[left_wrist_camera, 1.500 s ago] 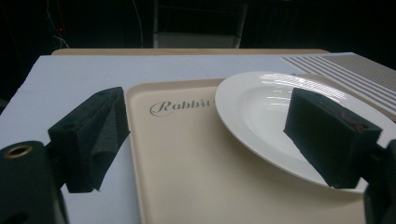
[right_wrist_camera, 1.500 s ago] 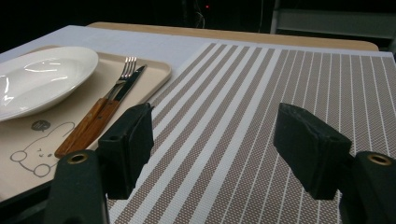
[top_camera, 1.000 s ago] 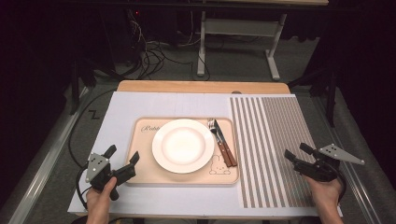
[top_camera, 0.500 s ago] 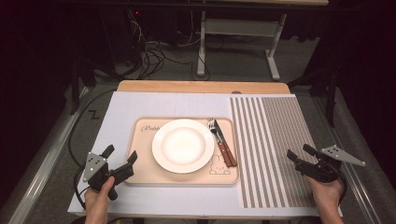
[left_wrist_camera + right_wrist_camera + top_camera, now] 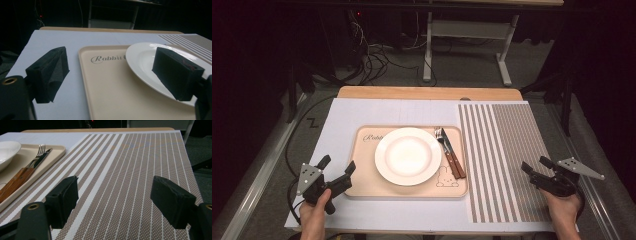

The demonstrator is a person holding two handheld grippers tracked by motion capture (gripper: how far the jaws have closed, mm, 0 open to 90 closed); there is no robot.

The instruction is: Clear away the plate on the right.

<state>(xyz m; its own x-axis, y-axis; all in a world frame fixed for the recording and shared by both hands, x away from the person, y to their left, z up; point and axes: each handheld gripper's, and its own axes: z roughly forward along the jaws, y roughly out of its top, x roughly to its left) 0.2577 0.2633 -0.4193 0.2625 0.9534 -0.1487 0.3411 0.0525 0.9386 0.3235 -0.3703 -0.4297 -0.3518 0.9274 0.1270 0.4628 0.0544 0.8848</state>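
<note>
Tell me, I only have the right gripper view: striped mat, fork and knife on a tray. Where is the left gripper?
Observer: The left gripper sits at the tray's near left corner, jaws open.
Operator: What is it aimed at?
Observer: The white plate; its rim lies just behind one jaw in the left gripper view.
Operator: Anything printed on the tray?
Observer: A rabbit drawing near the wooden handles.
</note>
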